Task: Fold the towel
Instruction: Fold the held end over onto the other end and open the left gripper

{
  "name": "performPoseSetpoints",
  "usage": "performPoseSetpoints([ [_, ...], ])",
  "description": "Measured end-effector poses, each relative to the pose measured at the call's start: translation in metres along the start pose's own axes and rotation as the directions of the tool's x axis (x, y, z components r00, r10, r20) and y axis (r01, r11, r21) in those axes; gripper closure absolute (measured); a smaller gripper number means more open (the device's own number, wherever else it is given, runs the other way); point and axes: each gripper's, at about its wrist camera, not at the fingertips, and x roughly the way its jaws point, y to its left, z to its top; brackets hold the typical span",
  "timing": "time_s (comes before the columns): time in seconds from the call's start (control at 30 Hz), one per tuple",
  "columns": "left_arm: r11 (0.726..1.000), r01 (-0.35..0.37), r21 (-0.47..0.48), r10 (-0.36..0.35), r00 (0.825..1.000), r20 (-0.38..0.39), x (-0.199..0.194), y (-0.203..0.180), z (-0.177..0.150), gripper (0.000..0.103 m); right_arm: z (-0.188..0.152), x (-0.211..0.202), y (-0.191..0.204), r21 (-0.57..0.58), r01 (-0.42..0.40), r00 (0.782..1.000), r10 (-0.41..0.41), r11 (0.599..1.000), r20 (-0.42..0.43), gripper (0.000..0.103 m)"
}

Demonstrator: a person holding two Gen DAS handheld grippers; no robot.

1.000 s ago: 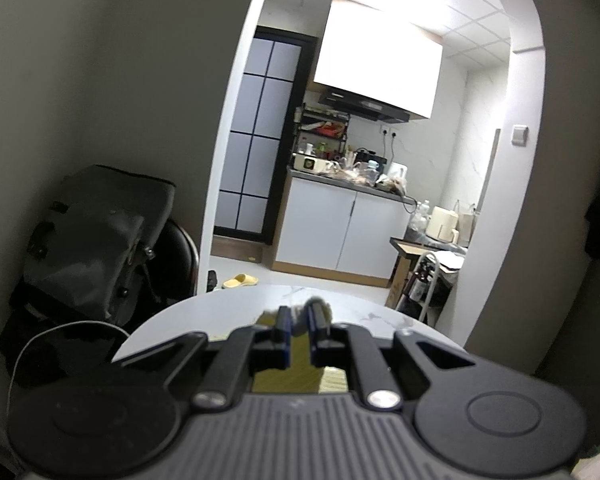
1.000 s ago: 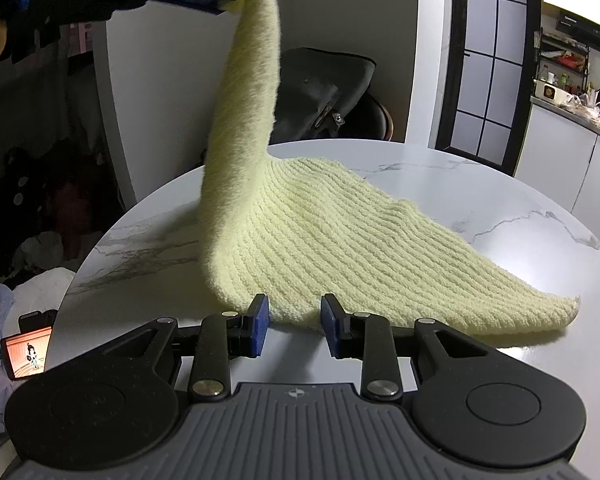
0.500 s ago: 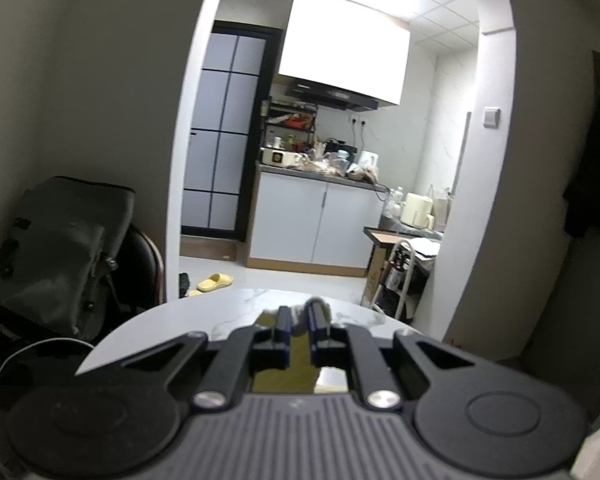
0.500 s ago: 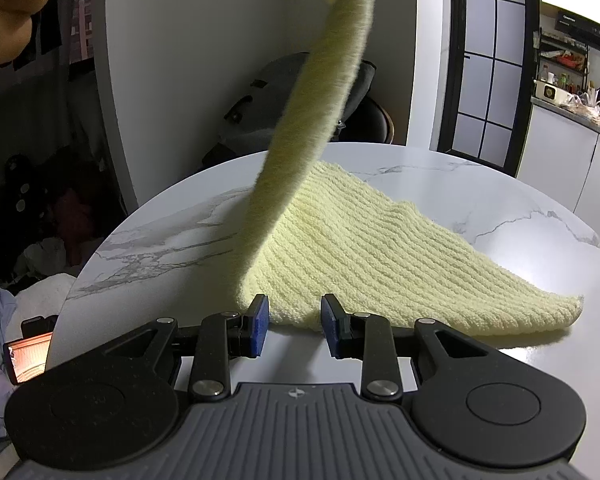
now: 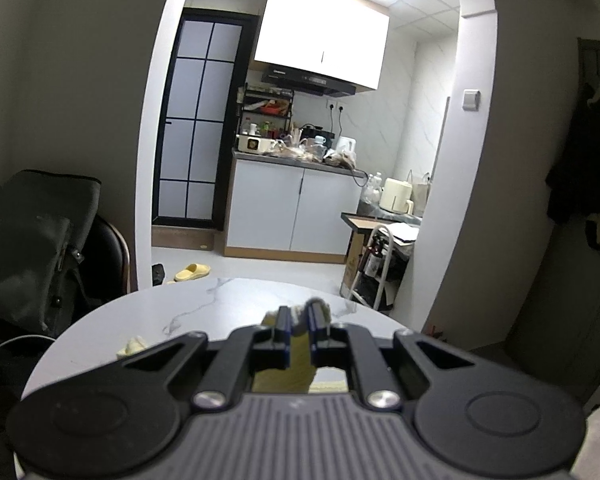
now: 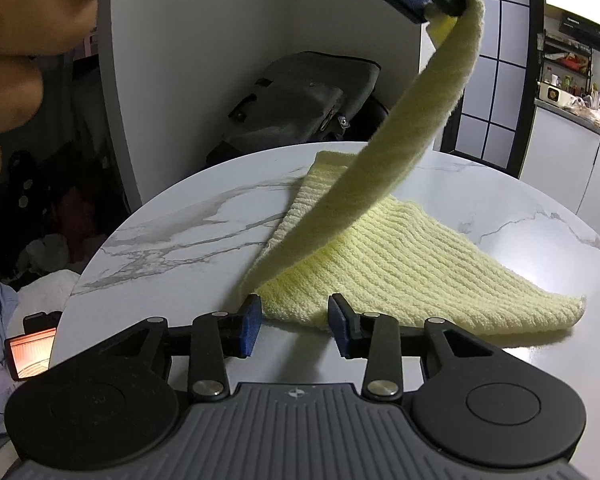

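We have the pale yellow towel (image 6: pixel 384 264) lying mostly flat on the round marble table (image 6: pixel 172 236), with one corner lifted high and carried across by our left gripper (image 6: pixel 440 6), which is clamped on that corner so the cloth hangs from it in a long twisted band. Our right gripper (image 6: pixel 294 330) sits low at the near edge of the towel with its jaws apart and nothing between them, the cloth just beyond the blue pads (image 6: pixel 252 322). To do this fold well, we judge the held corner should travel over the flat part and come down on the opposite corner (the one at the far right of the table), low and slow, so the band untwists and the edges line up; the free gripper could pin the near edge to stop the whole towel sliding on the smooth marble. The right wrist view gives us what matters: the lifted band, the flat spread of the cloth, the fold line forming near the table edge. The left wrist view shows almost none of that, only a scrap of towel (image 5: pixel 288 364) pinched between its own fingers, the table's far rim (image 5: pixel 204 304) and the kitchen beyond; a small yellowish bit at the left of the table there may be another part of the towel, though we cannot be sure.
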Motion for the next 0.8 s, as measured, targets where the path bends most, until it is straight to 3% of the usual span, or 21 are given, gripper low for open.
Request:
performPoseSetpoints([
  [0.8, 0.999, 0.038, 0.025, -0.036, 0.996, -0.076, 0.054, -0.015, -0.003, 0.094, -0.025, -0.046, -0.06, 0.157, 0.078, 0.997, -0.079, 0.985, 0.002, 0.061],
])
